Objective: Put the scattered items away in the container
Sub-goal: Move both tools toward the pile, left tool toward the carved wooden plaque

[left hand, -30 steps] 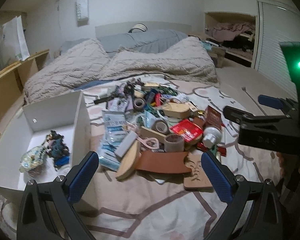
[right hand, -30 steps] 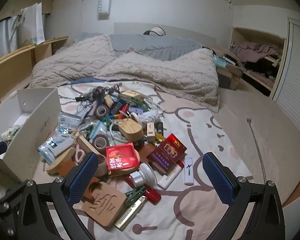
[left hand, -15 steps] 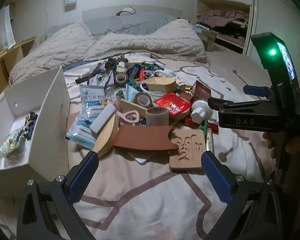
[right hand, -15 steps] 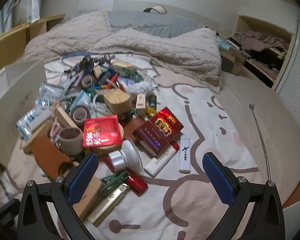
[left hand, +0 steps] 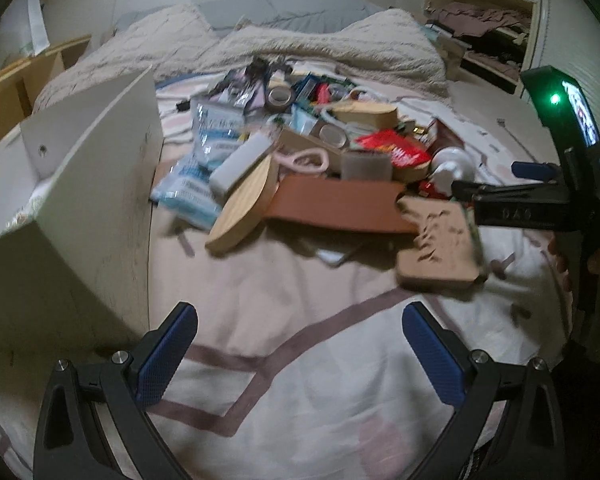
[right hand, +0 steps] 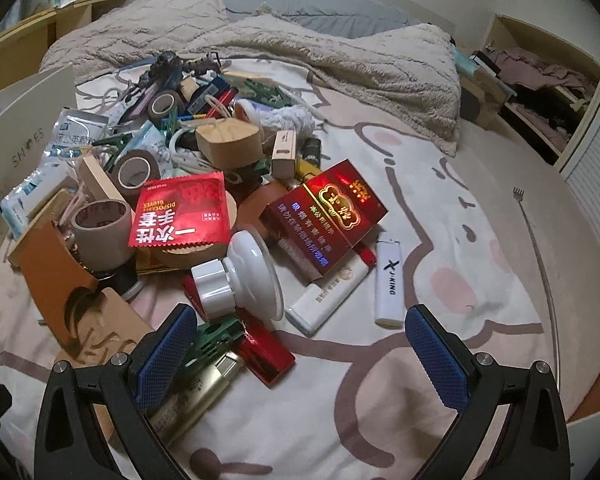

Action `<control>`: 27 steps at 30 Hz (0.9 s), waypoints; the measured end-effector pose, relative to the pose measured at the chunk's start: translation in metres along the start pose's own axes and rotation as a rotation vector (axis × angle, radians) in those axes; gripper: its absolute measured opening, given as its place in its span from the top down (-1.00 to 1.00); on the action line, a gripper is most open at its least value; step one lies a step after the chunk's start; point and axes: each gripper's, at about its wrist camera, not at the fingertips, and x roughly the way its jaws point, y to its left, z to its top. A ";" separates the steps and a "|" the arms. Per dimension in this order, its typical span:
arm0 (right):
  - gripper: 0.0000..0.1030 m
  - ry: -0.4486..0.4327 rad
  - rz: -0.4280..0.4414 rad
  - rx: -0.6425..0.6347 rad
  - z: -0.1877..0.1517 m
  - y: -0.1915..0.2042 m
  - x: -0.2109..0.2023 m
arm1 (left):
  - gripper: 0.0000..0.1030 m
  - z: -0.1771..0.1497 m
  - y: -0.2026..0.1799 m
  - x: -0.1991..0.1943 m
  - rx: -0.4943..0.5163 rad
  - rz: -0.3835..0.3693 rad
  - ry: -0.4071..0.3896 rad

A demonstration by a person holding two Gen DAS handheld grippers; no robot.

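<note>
Blue-padded, the right gripper (right hand: 300,354) gapes wide and empty at the bottom of the frame, just short of a white knob (right hand: 236,282) and a white lighter (right hand: 389,282). The left gripper (left hand: 300,354) is equally spread, holding nothing. The clutter pile (left hand: 320,152) fills mid-frame; the white box (left hand: 100,184) stands at left.

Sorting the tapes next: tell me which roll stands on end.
The pale tape roll beside the red glove packet; the two brown rolls lean tilted.
</note>
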 end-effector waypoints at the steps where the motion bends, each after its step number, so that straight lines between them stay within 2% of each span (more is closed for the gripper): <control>1: -1.00 0.003 -0.005 -0.001 0.000 0.001 0.003 | -1.00 -0.003 0.001 0.003 -0.003 0.000 0.009; 3: -1.00 0.007 -0.010 -0.005 0.001 0.003 0.009 | -1.00 -0.008 0.004 0.008 -0.008 -0.002 0.026; 8: -1.00 0.017 0.066 -0.040 -0.002 0.007 0.010 | -1.00 -0.017 0.007 0.019 -0.003 0.034 0.046; 19: -1.00 0.026 0.098 -0.129 -0.013 0.027 0.002 | -1.00 -0.022 0.012 0.029 -0.023 0.009 0.071; 27: -1.00 0.039 0.173 -0.047 -0.029 0.034 0.002 | -1.00 -0.030 0.011 0.026 -0.005 0.003 0.030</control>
